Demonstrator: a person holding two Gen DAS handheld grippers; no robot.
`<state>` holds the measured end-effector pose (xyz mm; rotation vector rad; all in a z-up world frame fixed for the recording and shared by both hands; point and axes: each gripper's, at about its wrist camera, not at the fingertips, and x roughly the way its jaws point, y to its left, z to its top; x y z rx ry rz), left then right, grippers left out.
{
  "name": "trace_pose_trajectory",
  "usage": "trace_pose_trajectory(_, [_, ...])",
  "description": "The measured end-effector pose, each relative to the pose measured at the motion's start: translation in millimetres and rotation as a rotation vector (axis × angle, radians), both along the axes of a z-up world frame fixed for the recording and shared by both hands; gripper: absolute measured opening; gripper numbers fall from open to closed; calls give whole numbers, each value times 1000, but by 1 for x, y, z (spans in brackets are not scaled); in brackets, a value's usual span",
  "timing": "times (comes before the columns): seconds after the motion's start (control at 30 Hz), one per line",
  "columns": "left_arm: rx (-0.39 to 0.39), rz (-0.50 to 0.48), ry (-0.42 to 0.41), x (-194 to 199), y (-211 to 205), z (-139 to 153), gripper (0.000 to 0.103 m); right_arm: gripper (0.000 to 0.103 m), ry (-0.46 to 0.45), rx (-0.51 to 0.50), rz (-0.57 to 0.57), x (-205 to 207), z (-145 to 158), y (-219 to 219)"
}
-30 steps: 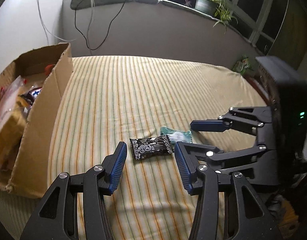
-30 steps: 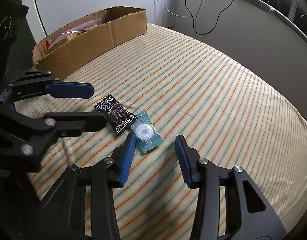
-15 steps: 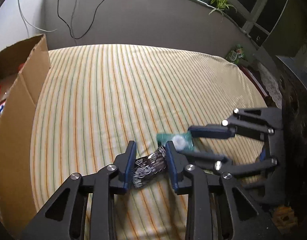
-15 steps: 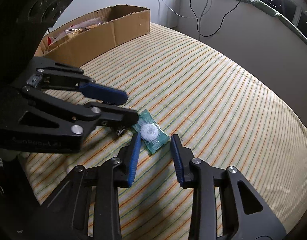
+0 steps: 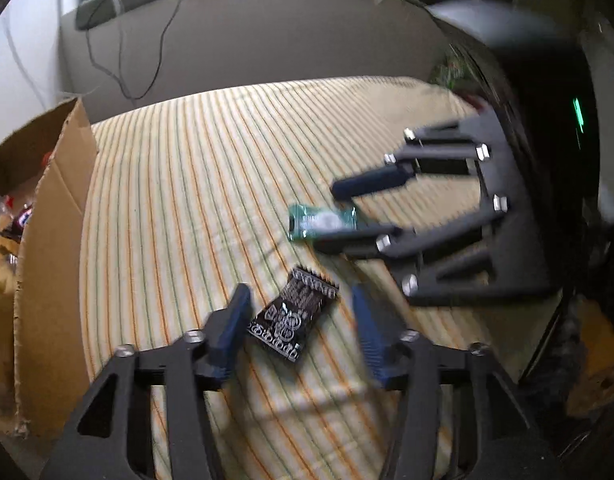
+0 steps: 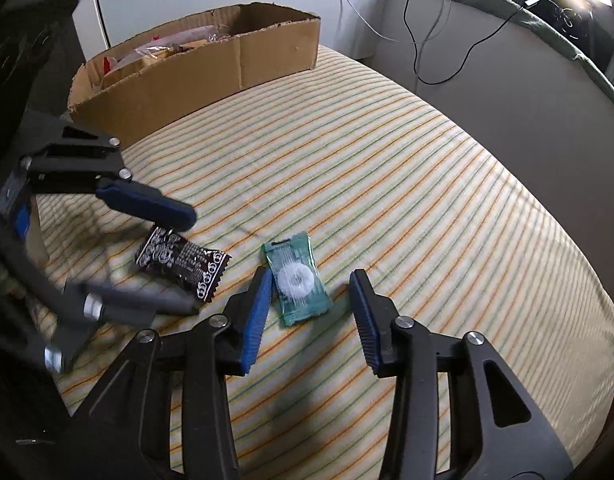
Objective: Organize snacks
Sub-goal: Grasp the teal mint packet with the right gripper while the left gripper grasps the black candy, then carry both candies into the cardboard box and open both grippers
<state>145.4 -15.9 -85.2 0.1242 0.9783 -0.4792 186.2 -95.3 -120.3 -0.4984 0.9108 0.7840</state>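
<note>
1. The left gripper (image 5: pixel 301 326) points steeply down at the bed with its jaws opening; the black snack packet (image 5: pixel 294 317) lies between its blue pads (image 5: pixel 231 330), and neither pad presses on it.
2. The right gripper (image 6: pixel 311 310) also points down with its jaws opening; the green candy packet (image 6: pixel 297 278) lies between them, the left pad (image 6: pixel 257 314) just beside its edge and the right pad clear of it.
3. The black snack packet carries a white ornamental print and lies flat on the striped bedsheet (image 6: pixel 407 184), one serrated end towards the green packet.
4. The green candy packet is translucent, with a white ring-shaped sweet showing through the wrapper; it lies flat, near the black packet but apart from it.
5. In the left wrist view the right gripper's two fingers reach in from the right, the nearer one crossing the lower edge of the green packet.
6. A cardboard box (image 6: pixel 195 76) stands open at the left edge of the bed, well apart from both packets, with other wrapped snacks (image 6: pixel 163 50) inside.
7. Beyond the bed runs a grey padded ledge (image 5: pixel 267 36) with cables (image 5: pixel 127 80) hanging down it.
</note>
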Motion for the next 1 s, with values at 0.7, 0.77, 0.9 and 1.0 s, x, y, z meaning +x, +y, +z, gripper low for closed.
trace_pose_trajectory(0.7, [-3, 91, -59, -10, 7, 4, 26, 23, 14, 30, -66, -6, 2, 1])
trace_pose_trajectory(0.77, [-13, 101, -73, -15, 11, 9, 26, 23, 11, 34, -72, -8, 4, 0])
trace_pose_trajectory(0.9, [-41, 120, -107, -21, 18, 22, 26, 23, 5, 49, -85, -11, 10, -2])
trace_pose_trajectory(1.0, [-57, 135, -135, -27, 27, 32, 26, 23, -1, 62, -95, -12, 17, -1])
